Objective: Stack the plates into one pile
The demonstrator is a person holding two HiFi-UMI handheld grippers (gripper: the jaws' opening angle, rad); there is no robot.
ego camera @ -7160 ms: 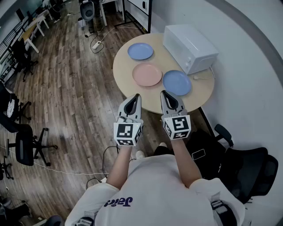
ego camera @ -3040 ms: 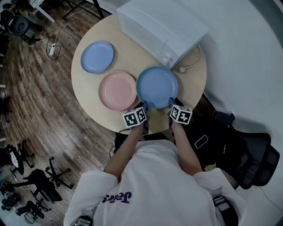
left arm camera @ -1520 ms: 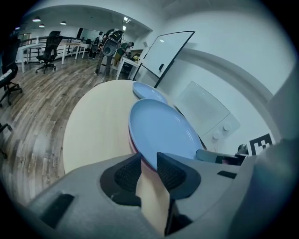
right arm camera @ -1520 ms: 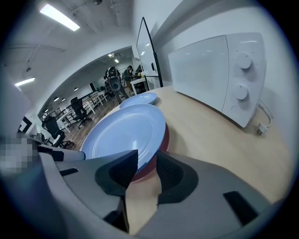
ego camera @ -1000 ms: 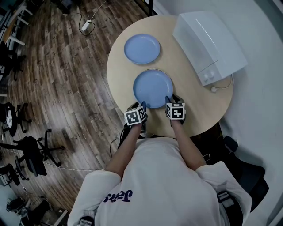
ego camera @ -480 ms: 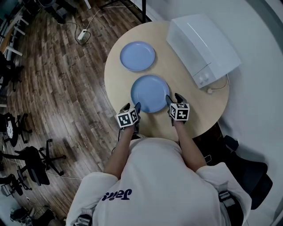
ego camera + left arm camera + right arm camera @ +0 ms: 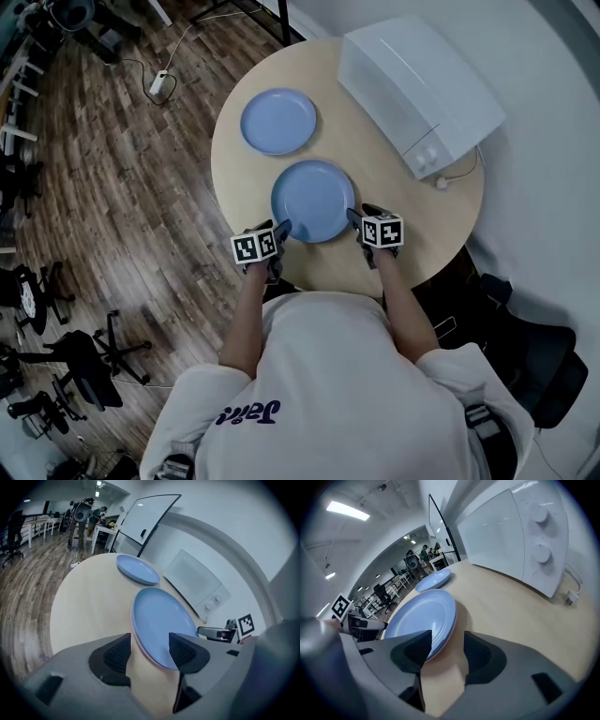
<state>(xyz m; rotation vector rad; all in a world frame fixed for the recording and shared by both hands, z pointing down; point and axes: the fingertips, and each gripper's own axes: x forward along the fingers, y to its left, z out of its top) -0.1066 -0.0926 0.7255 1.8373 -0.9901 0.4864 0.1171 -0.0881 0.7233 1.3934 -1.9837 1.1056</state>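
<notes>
A blue plate (image 7: 314, 200) lies on a pink plate on the round table (image 7: 375, 159); only a thin pink rim (image 7: 139, 645) shows under it. A second blue plate (image 7: 278, 121) sits alone farther back. My left gripper (image 7: 278, 229) stands open at the stacked plate's left near rim, pads not touching it. My right gripper (image 7: 356, 217) stands open at its right near rim. In the left gripper view the top plate (image 7: 161, 620) lies just ahead of the left gripper (image 7: 150, 651). In the right gripper view that plate (image 7: 422, 616) lies before the right gripper (image 7: 446, 651).
A white microwave (image 7: 417, 89) takes up the table's far right, its cable and plug (image 7: 441, 183) trailing on the tabletop beside it. The table's near edge is just under my grippers. Office chairs (image 7: 84, 366) stand on the wooden floor to the left.
Both grippers, a second ago closed on the blue plate's near rim, have opened and drawn slightly apart from it. The plate stays on the pink one.
</notes>
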